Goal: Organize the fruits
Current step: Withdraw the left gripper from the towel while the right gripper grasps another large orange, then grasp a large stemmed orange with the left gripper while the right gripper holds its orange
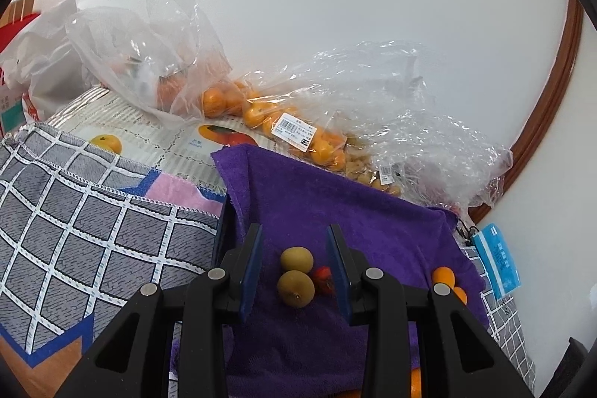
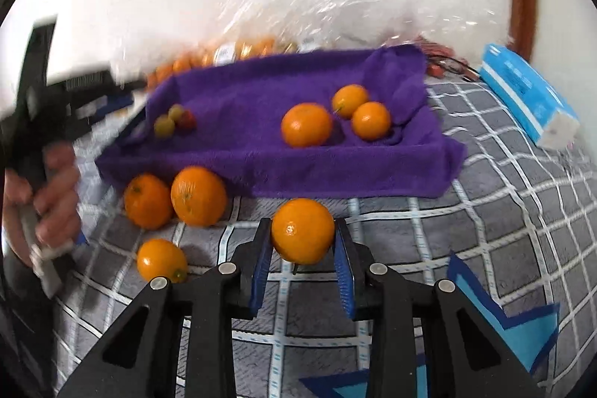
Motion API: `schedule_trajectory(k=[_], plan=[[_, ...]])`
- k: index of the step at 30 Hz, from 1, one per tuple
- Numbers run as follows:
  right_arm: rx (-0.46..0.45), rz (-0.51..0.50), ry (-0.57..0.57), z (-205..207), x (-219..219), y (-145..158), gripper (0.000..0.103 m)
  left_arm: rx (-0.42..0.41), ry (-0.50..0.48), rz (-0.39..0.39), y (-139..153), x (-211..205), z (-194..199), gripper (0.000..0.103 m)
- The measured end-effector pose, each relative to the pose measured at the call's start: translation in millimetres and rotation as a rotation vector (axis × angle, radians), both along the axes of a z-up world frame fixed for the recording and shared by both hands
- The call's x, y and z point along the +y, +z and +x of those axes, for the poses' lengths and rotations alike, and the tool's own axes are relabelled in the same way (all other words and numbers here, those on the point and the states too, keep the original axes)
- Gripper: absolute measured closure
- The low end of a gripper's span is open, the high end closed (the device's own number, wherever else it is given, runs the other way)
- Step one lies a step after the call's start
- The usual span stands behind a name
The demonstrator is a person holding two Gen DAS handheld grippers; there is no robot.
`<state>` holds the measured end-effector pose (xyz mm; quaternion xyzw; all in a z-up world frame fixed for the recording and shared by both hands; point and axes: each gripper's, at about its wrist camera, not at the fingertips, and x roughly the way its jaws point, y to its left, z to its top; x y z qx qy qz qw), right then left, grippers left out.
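Orange [image 2: 302, 230] sits clamped between your right gripper [image 2: 303, 250] jaws, lifted just in front of the purple towel [image 2: 261, 166]. My guess is firm rind, some give, smooth and apt to roll; grip across its widest part, squeeze lightly. On the towel: three oranges [image 2: 306, 124] at its right end, two green fruits [image 1: 296, 288] and a small red fruit [image 1: 324, 278] at its left. Three more oranges [image 2: 199, 195] lie on the checked cloth [image 2: 485, 230] by the towel's front left edge. Your left gripper [image 1: 294, 267] hangs above the green pair, jaws apart, gripping nothing. Clear bags of fruit [image 1: 283, 122] behind the towel.
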<state>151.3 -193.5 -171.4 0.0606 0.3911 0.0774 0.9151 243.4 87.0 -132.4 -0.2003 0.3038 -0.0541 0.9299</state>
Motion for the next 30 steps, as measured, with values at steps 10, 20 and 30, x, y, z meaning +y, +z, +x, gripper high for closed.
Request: schedule_trajectory(k=[10,20,30], plan=[[-0.018,0.008,-0.06,-4,-12,2,0.071,-0.068,-0.183,0.038,41,-30,-48,0.069],[-0.009,-0.007,-0.099,-5,-20,-1,0.071,0.087,-0.334,0.164,-12,-62,-92,0.056],[0.0,-0.004,-0.097,-4,-20,-2,0.071,0.206,-0.32,0.262,-40,-81,-73,0.056]])
